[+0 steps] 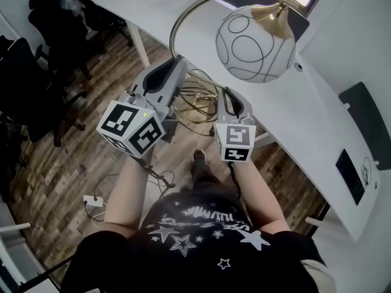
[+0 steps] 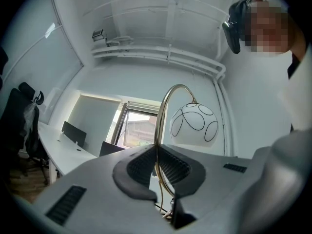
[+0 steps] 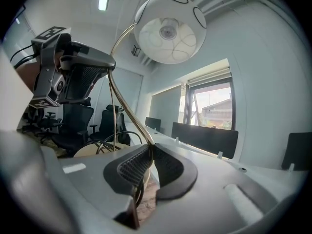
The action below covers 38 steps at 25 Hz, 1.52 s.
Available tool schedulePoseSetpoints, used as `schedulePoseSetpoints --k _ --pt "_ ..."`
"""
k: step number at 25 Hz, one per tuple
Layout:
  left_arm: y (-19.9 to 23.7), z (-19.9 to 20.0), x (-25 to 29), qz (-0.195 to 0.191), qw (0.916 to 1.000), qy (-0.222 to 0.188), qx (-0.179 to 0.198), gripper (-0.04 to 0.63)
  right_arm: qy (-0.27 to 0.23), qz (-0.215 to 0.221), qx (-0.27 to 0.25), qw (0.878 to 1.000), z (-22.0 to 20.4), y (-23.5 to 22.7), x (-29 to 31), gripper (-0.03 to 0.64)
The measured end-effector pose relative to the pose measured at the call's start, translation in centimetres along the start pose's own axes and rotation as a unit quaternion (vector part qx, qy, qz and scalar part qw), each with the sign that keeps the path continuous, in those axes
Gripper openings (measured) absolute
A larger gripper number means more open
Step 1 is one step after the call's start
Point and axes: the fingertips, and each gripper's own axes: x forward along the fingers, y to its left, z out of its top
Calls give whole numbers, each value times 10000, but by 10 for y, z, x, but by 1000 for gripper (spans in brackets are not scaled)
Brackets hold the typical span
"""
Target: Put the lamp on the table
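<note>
The lamp has a white globe shade point(image 1: 255, 41) with thin black lines, hung from an arched brass stem point(image 1: 183, 17). It is held up in the air over the wooden floor, beside the long white table point(image 1: 317, 121). My left gripper point(image 1: 174, 63) is shut on the stem higher up, which shows between its pads in the left gripper view point(image 2: 157, 152), with the shade point(image 2: 194, 125) above. My right gripper point(image 1: 229, 93) is shut on the stem lower down, near the base point(image 3: 92, 150) and its looped cable. In the right gripper view point(image 3: 150, 150) the shade point(image 3: 168, 30) hangs overhead.
Black office chairs point(image 1: 36, 78) stand at the left on the wooden floor. A white power strip point(image 1: 93, 201) lies on the floor near my feet. The white table curves from the top to the right, with a dark flat panel point(image 1: 349, 174) on it.
</note>
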Motion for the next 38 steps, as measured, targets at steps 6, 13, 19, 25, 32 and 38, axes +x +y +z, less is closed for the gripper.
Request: schedulePoseSetpoints --k 6,13,19,25,32,38 --pt "39 -12 42 101 9999 24 41 31 15 130 -52 9999 -9 -18 57 35" --pt "80 -9 101 268 9992 8 282 32 -63 349 -88 9993 3 -48 128 35" --pt "106 -13 139 398 9985 69 355 32 -8 456 -156 9988 3 -70 171 35" --pt "131 -20 162 475 9983 131 302 32 26 629 -70 9980 3 -76 201 35" --pt "169 -22 175 523 9982 169 253 32 109 622 -157 9979 0 -72 236 34" --pt "215 -21 191 319 9992 176 191 32 231 529 -144 9982 5 -60 279 34"
